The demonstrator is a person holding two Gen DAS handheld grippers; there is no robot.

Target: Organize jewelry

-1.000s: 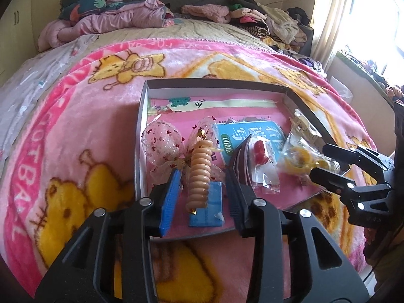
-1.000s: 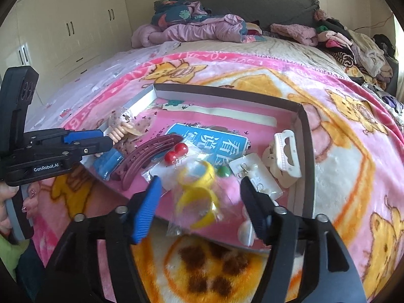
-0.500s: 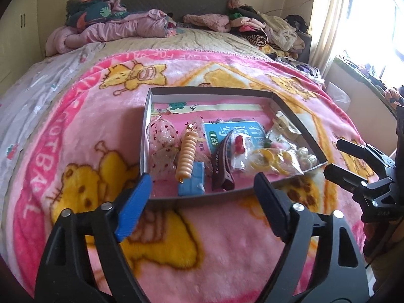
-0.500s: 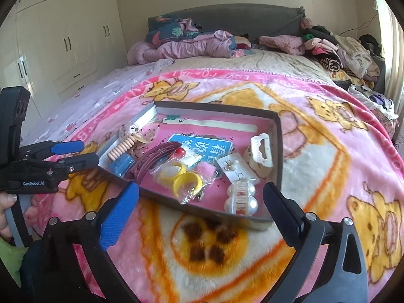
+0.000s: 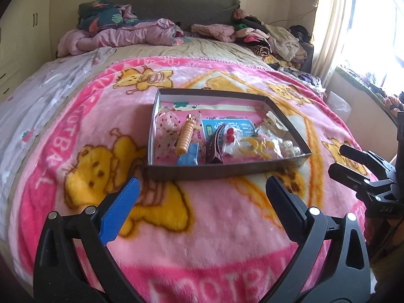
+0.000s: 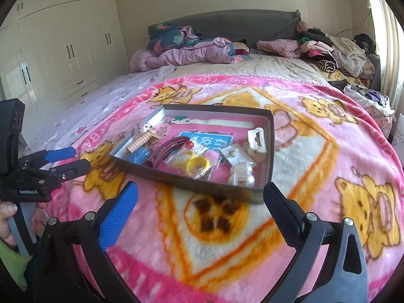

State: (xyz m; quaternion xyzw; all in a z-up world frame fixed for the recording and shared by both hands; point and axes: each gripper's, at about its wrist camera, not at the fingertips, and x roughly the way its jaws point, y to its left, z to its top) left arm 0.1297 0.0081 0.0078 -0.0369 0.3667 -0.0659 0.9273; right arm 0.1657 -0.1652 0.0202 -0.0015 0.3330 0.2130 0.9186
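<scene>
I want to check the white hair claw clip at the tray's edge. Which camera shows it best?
The right wrist view: the white claw clip lies unobstructed by the tray wall, its cut-out handle plain. The left wrist view shows it smaller, washed out by window light.

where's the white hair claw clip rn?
In the right wrist view, the white claw clip lies inside the tray, against its right wall, just behind the pearl clip.

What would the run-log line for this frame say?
left gripper: open, empty | right gripper: open, empty | both short of tray on blanket | hair clips, bagged yellow rings inside tray
</scene>
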